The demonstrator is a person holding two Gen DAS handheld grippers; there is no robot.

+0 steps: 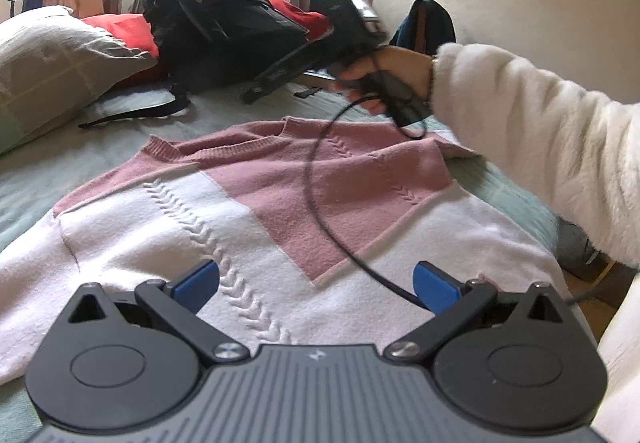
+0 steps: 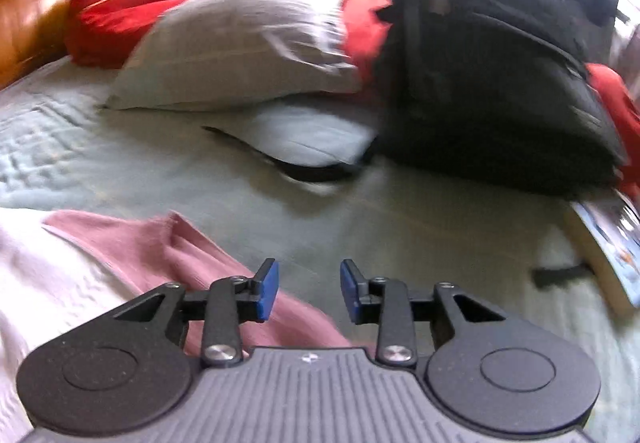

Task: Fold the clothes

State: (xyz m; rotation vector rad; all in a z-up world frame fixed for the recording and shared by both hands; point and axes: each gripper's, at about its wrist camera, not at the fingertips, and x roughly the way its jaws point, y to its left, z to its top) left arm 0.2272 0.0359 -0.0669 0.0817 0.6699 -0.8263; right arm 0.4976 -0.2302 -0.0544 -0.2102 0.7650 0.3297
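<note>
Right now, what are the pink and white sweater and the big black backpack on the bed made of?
The pink and white sweater looks like soft knitted yarn, maybe wool or acrylic: it has a fuzzy matte face, a ribbed collar and raised braid stitches. The big black backpack looks like woven synthetic cloth, probably nylon or polyester, with a slight sheen, seams, a zipper pull and webbing straps.

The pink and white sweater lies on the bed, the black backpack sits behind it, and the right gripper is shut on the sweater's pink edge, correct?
Not quite. The right gripper is open with nothing between its pads; the right wrist view shows the sweater lying below it, ungripped. The rest holds: the sweater lies on the bed, with the black backpack behind it.
</note>
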